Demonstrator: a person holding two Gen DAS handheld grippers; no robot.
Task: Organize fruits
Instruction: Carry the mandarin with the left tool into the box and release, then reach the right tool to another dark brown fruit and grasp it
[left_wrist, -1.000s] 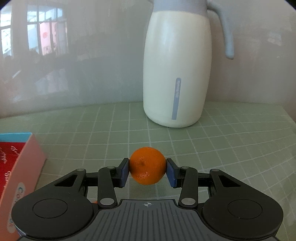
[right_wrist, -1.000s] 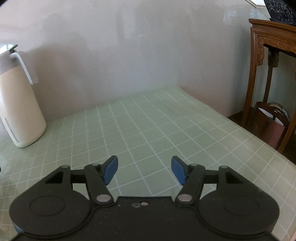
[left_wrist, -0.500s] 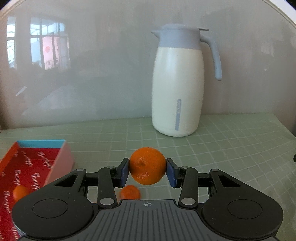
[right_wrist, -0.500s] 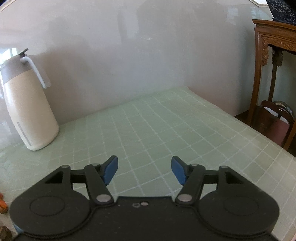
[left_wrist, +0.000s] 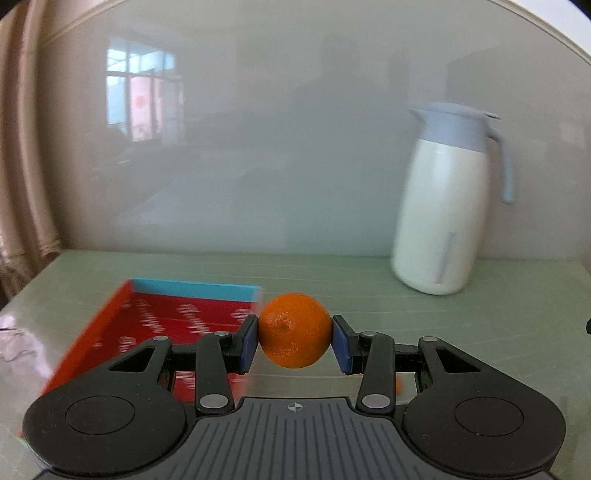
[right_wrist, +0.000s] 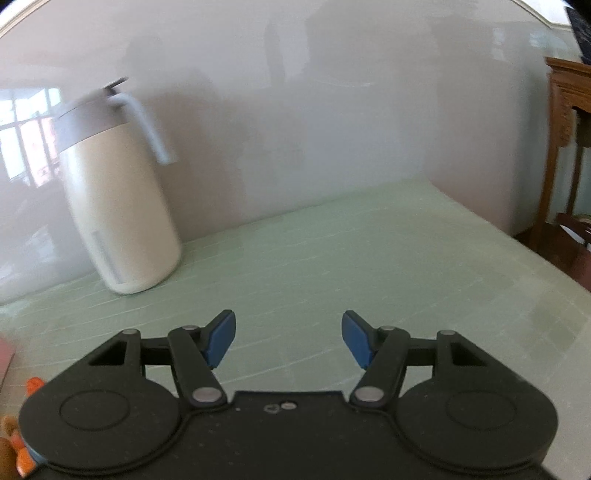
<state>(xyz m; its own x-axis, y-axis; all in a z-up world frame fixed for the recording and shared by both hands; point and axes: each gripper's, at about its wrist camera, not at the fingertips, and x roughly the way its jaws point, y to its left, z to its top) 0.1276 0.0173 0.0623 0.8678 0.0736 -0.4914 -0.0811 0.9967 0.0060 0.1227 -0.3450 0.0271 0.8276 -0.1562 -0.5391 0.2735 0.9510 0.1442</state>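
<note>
My left gripper (left_wrist: 294, 336) is shut on an orange tangerine (left_wrist: 294, 331) and holds it above the green table, just right of a red box (left_wrist: 147, 332) with a light blue far rim. A sliver of another orange fruit (left_wrist: 397, 386) shows below the right finger. My right gripper (right_wrist: 288, 336) is open and empty above the bare green table. Small orange fruits (right_wrist: 33, 386) show at that view's far left edge, partly hidden by the gripper body.
A tall cream jug with a grey lid and handle (left_wrist: 445, 206) stands at the back by the wall; it also shows in the right wrist view (right_wrist: 118, 199). A wooden chair (right_wrist: 569, 155) stands beyond the table's right edge.
My left gripper has risen and swung left with the tangerine; the red box now lies under its left finger and the jug has shifted right. The right view has turned left too.
</note>
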